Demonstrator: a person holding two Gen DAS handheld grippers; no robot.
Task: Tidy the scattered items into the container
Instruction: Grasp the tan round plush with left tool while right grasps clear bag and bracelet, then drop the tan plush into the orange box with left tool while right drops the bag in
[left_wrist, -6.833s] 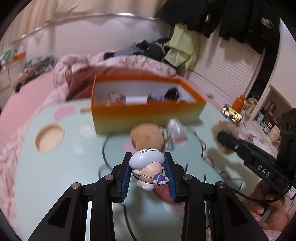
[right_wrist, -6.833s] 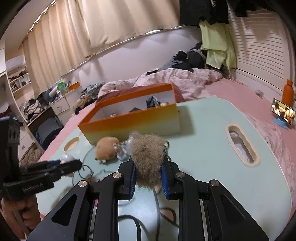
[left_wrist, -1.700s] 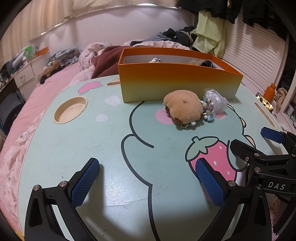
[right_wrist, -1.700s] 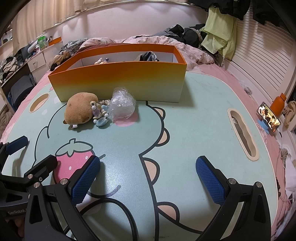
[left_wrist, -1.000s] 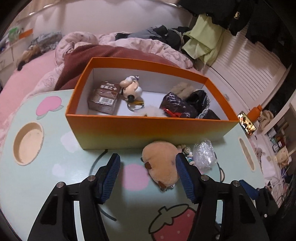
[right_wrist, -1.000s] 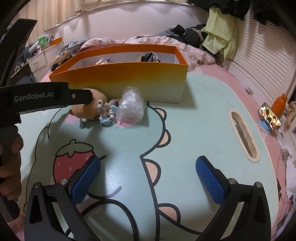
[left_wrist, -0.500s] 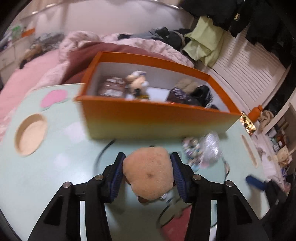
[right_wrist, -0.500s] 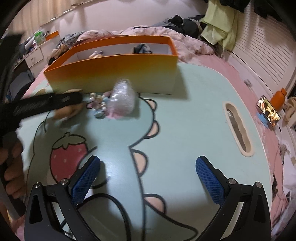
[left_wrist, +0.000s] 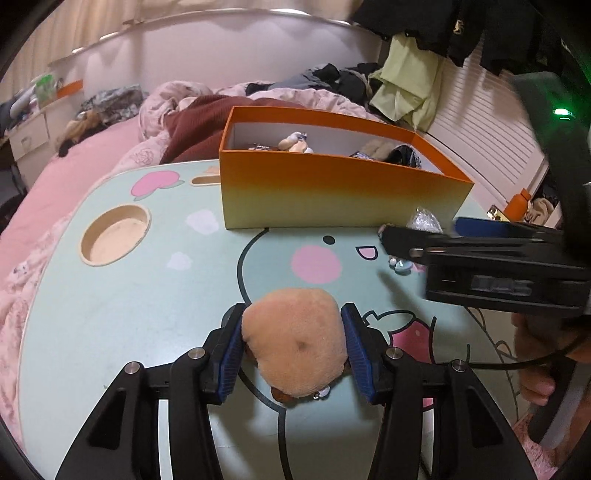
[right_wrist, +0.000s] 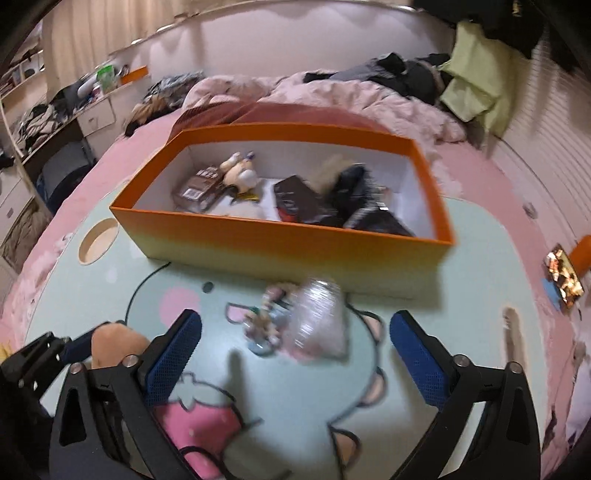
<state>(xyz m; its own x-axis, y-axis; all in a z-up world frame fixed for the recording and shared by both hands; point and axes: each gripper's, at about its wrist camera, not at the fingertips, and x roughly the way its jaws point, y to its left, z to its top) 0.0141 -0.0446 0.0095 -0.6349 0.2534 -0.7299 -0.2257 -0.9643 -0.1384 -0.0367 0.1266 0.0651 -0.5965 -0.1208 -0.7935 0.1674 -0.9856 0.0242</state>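
Left claw (left_wrist: 293, 345) clamps tan plush (left_wrist: 295, 341), long axis toward box (left_wrist: 332, 192); right claw (right_wrist: 293, 354) spread wide.

left wrist: low over the table (left_wrist: 110, 314), near side of the box (left_wrist: 332, 199), facing its long front wall, close | right wrist: higher, same near side, tilted down into the box (right_wrist: 280, 240), blurred | shared: box, table print, bed (left_wrist: 74, 162) behind the box, each other's gripper

Dim warm indoor light – strong fisheye bending at edges – right wrist view motion-blurred.
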